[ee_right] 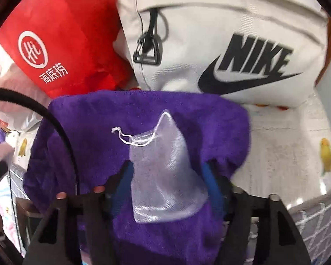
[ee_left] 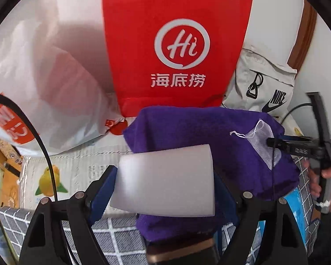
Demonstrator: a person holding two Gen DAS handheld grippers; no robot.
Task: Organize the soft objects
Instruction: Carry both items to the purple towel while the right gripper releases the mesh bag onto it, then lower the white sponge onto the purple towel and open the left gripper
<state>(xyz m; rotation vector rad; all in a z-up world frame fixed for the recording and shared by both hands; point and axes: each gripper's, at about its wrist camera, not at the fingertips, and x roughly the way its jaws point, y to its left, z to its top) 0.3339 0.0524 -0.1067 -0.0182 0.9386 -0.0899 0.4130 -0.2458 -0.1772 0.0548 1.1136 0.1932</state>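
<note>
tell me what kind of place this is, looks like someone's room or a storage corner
Probably a lived-in room at home, likely a cluttered bed or storage corner. A red shopping bag, a pale Nike backpack and a purple towel are piled on a grid-patterned cover.

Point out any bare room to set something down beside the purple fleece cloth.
Free: the white bird-print surface right of the purple fleece cloth, below the white Nike backpack. Crowded behind: the red Hi-logo bag and the backpack.
</note>
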